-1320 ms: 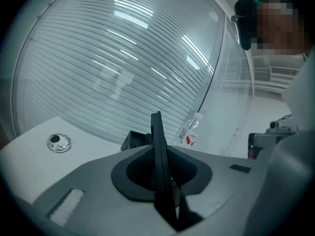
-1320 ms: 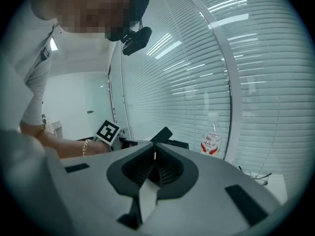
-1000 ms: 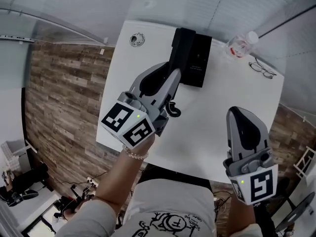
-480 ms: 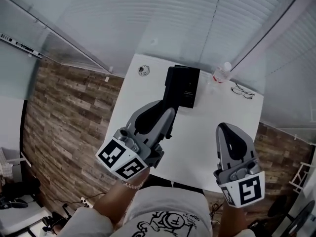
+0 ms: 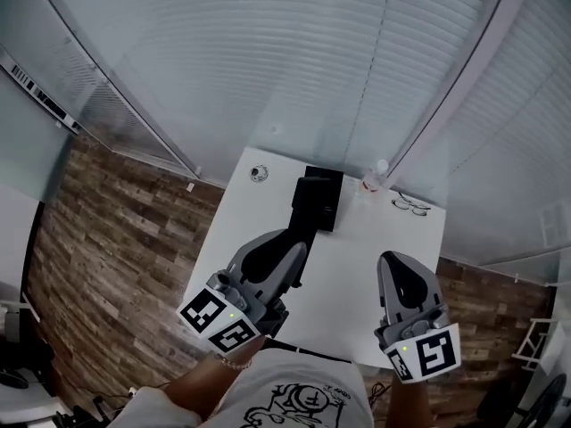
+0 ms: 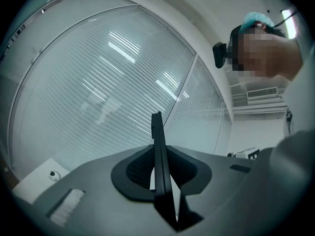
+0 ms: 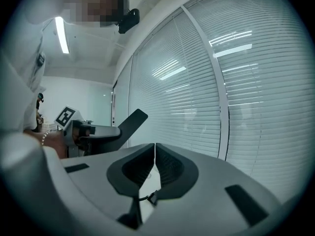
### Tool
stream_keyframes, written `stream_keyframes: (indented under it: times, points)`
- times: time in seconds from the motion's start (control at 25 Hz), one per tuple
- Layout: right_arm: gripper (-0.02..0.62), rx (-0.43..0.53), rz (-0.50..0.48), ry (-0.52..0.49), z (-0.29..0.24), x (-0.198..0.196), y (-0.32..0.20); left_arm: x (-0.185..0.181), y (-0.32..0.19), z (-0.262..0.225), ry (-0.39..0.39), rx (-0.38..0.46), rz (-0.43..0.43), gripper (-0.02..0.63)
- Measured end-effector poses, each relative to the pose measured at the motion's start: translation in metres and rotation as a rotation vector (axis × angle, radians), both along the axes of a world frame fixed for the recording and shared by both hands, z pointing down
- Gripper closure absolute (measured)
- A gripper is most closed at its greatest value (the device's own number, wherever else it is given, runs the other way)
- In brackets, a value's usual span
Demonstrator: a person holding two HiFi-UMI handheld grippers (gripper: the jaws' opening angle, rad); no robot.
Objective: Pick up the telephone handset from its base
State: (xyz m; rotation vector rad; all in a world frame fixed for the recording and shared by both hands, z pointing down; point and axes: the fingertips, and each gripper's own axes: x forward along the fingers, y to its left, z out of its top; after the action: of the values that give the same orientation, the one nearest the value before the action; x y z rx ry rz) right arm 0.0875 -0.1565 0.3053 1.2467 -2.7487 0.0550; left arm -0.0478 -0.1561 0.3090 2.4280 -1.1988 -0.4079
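Observation:
My left gripper [image 5: 292,242] is shut on the black telephone handset [image 5: 303,205], which is held high above the white table [image 5: 357,266]. The handset juts forward from the jaws, and its far end overlaps the black base [image 5: 331,185] on the table's far side. In the left gripper view the handset [image 6: 157,151] stands edge-on between the pads, against the window blinds. My right gripper [image 5: 400,279] hovers to the right, shut with nothing in it. In the right gripper view its jaws [image 7: 155,157] meet, and the handset [image 7: 131,122] shows at the left.
Near the base stand a clear water bottle [image 5: 373,178] and a pair of glasses [image 5: 410,207]. A small round object [image 5: 259,174] lies at the table's far left corner. Window blinds rise behind the table. Wood-pattern floor [image 5: 116,239] lies to the left.
Both grippers have risen, the left one carrying the handset with it. The table and base now look smaller and lower in the head view, with more of the blinds showing.

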Motion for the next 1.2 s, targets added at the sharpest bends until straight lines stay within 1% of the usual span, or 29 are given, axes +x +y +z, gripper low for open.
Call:
stream_keyframes:
  times: [0.2, 0.44, 0.68, 0.8, 0.88, 1.0, 1.2]
  points:
    - [0.588, 0.016, 0.0, -0.008, -0.019, 0.003, 0.014, 0.008, 0.016, -0.017, 0.005, 0.022, 0.017, 0.538]
    - [0.588, 0.031, -0.005, -0.011, -0.037, 0.006, 0.032, 0.008, 0.035, -0.036, 0.01, 0.051, 0.007, 0.538]
    - [0.588, 0.028, 0.002, -0.006, -0.048, 0.017, 0.035, 0.007, 0.04, -0.051, 0.001, 0.084, -0.001, 0.538]
    - [0.588, 0.042, -0.006, 0.004, -0.057, 0.018, 0.046, 0.009, 0.049, -0.059, 0.004, 0.1, 0.003, 0.538]
    - [0.588, 0.055, -0.013, 0.01, -0.062, 0.019, 0.053, 0.015, 0.055, -0.06, 0.007, 0.108, 0.012, 0.538]
    - [0.588, 0.051, -0.01, 0.008, -0.061, 0.025, 0.056, 0.027, 0.056, -0.055, 0.012, 0.098, 0.03, 0.538]
    - [0.588, 0.058, -0.004, -0.005, -0.062, 0.029, 0.064, 0.033, 0.063, -0.051, 0.018, 0.094, 0.042, 0.538]
